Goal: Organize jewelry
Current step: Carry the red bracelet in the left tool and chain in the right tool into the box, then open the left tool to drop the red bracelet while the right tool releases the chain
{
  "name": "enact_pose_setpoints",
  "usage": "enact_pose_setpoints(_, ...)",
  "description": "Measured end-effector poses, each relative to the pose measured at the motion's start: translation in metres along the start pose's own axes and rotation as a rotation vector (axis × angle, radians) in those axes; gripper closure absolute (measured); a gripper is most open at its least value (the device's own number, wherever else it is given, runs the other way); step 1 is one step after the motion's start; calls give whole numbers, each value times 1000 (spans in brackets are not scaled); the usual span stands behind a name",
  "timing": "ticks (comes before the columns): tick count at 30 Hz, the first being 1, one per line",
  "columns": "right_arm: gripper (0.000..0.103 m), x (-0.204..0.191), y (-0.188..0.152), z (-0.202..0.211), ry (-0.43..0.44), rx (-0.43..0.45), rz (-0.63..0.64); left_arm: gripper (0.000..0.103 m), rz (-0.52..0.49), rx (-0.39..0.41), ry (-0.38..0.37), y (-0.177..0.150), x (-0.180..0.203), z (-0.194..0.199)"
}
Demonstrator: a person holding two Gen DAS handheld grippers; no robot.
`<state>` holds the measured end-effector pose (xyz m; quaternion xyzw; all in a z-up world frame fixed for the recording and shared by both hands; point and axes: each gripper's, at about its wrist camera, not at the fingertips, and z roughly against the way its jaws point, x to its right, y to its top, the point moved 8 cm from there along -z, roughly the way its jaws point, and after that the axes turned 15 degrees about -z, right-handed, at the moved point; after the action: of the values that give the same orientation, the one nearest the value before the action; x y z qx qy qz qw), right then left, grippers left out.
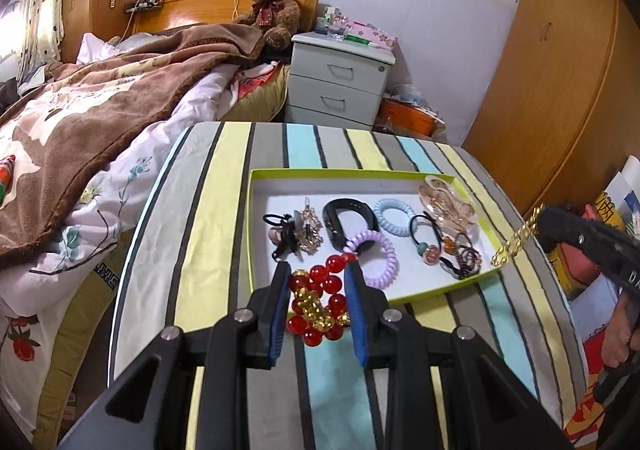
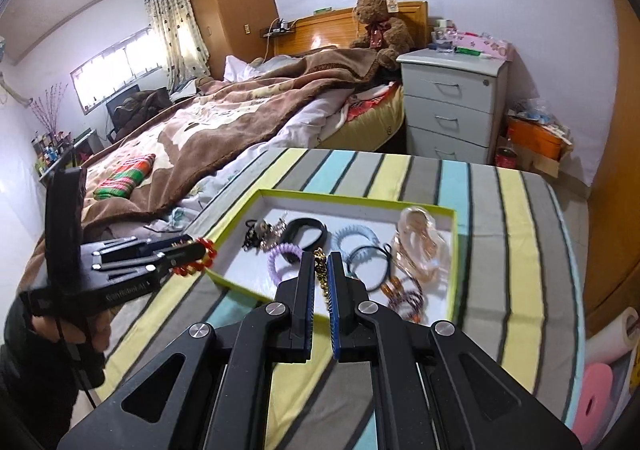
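The left gripper (image 1: 318, 270) pinches a red bead bracelet (image 1: 320, 300) with gold beads in it; the blue pads press on it from both sides, and it hangs above the striped cloth (image 1: 224, 250), just at the near edge of the green-rimmed box (image 1: 256, 174); in the right wrist view the same bracelet (image 2: 198, 258) sticks out of that gripper, beside the box's left corner. The right gripper (image 2: 320, 258) has its fingers pressed nearly together on a gold chain (image 2: 322, 278); the chain (image 1: 516, 238) dangles over the right edge of the box in the left wrist view. Inside the box lie a purple coil hair tie (image 1: 376, 254), a blue coil hair tie (image 1: 394, 218), a black band (image 1: 348, 216), a clear pink hair claw (image 1: 446, 206), black hair ties (image 1: 428, 228) with small charms, and a sparkly clip (image 1: 310, 230). A hand (image 2: 72, 330) holds the left gripper's handle. Behind the table are a bed with a brown blanket (image 1: 120, 90), a teddy bear (image 1: 274, 6) and a grey nightstand (image 1: 340, 78).
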<state>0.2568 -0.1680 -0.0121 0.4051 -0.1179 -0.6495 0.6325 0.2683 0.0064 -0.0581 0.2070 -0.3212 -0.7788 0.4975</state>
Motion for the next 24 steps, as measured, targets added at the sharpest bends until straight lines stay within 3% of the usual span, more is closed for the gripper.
enact_pose_setpoints(2, 97, -2, 5, -11, 8, -15, -2, 83, 3, 3, -2, 1, -2, -4)
enact_pose_setpoints(12, 97, -1, 6, -70, -1, -99, -14, 83, 23, -24, -25, -1, -9, -29)
enact_pose_setpoints(24, 97, 4, -4, -102, 1, -173, -38, 83, 30, -38, -42, -2, -10, -42)
